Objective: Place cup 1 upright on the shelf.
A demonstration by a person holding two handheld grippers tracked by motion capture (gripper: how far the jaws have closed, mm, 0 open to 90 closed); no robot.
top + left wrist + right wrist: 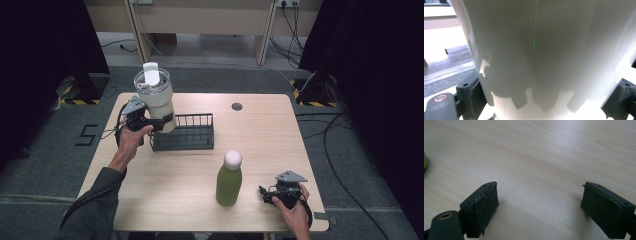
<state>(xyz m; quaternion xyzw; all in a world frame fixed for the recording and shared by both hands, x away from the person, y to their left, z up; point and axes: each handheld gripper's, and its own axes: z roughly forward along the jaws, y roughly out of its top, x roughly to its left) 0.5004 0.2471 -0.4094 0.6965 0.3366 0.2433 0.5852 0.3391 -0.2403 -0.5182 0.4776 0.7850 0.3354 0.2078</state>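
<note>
Our left hand-held gripper clamps the cream insulated tumbler, hiding its base; right hand-held gripper open over the tabletop.

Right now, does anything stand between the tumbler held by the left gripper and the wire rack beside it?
Nothing visible does. The left gripper holds the cream tumbler right at the left end of the black wire rack, whose inside looks empty.
</note>
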